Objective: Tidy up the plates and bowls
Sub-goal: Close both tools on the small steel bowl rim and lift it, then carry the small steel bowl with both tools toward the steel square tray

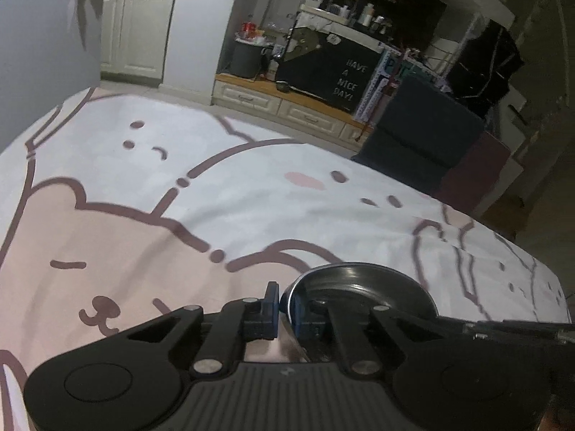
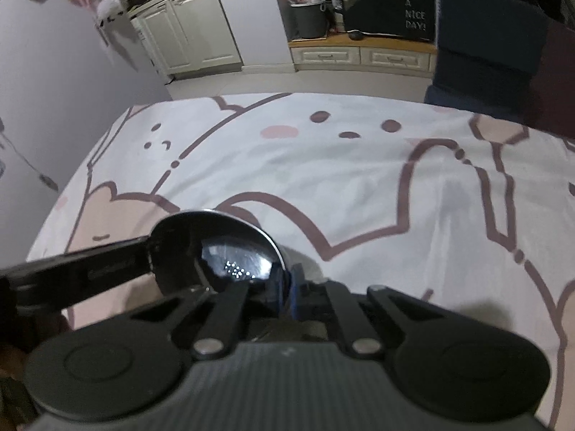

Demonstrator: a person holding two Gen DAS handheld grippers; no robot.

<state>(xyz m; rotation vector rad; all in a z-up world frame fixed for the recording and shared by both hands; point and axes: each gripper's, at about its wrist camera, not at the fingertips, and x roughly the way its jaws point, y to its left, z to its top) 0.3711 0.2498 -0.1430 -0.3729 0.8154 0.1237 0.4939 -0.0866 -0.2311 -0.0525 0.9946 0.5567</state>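
Left gripper (image 1: 284,310): your jaws pinch the left rim of the metal bowl (image 1: 363,283).
Right gripper (image 2: 284,292): your jaws pinch the opposite rim of this bowl (image 2: 215,248).
Bowl place: between both grippers, over the cartoon tablecloth (image 2: 323,179).

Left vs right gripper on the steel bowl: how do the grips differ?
Left gripper pinches the left rim of the steel bowl; right gripper pinches the opposite rim. The left gripper's camera sees the bowl nearly edge-on; the right gripper's looks down into it. Both are shut on the rim.
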